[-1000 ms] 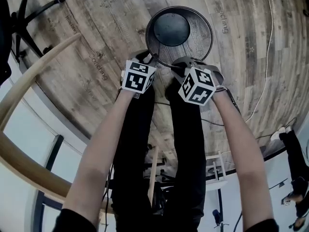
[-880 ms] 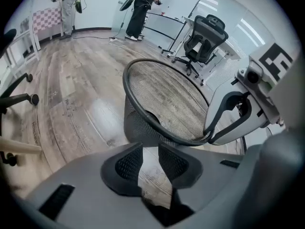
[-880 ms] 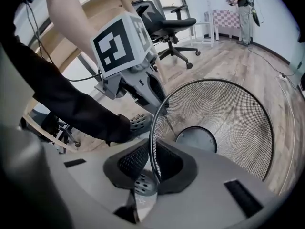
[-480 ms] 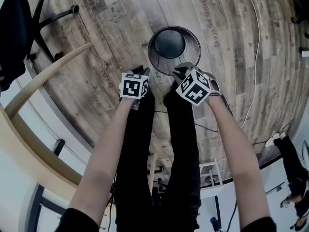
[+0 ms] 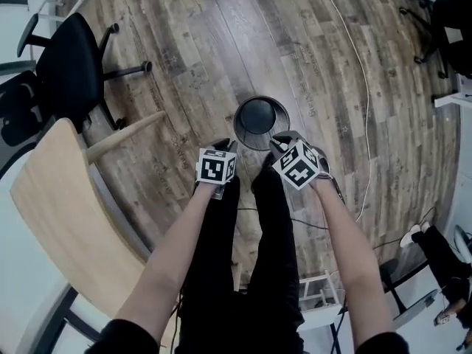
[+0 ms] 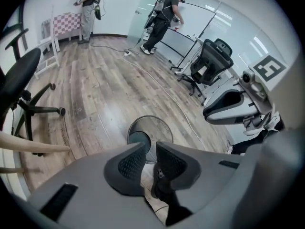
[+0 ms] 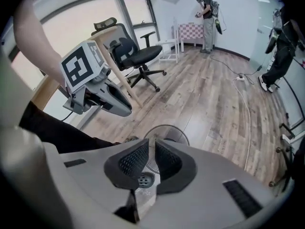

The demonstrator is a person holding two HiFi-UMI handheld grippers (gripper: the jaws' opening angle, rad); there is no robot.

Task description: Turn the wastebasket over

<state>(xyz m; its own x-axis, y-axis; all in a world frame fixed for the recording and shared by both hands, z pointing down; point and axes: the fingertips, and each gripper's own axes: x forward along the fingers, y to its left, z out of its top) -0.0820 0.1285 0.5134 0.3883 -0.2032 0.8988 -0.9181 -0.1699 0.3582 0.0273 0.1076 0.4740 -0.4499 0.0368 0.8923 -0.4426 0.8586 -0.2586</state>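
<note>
We are standing over the round black wire-mesh wastebasket (image 5: 259, 116), which is sitting upright on the grey-brown wooden plank floor (image 5: 221, 35), its open mouth facing up and its solid dark bottom showing through the rim. It is resting out in the open part of the floor, well away from the floor's edges, just ahead of our black-trousered legs (image 5: 251, 271). Nothing is touching it.

We are holding the left gripper (image 5: 221, 146) and the right gripper (image 5: 282, 140) side by side, pointing steeply down, well above the wastebasket and apart from it. In the head view their tips are lying just at the near side of its rim. The left gripper's jaws have just been closing and are standing a narrow gap apart, gripping nothing: through the gap we are seeing only the floor and the wastebasket far below. The right gripper's jaws are sitting almost together, with only a thin slit between the ribbed pads, and they are holding nothing either.

A black office chair (image 5: 70, 65) on castors is standing toward the far left of the floor, and a pale wooden surface (image 5: 66, 212) is reaching in at our left. A white cable (image 5: 354, 87) is trailing across the planks to the right of the wastebasket, well apart from it. In the left gripper view a person in light clothes (image 6: 88, 6) and a person in dark clothes (image 6: 162, 15) are standing at the far edge of the floor, by the wall
</note>
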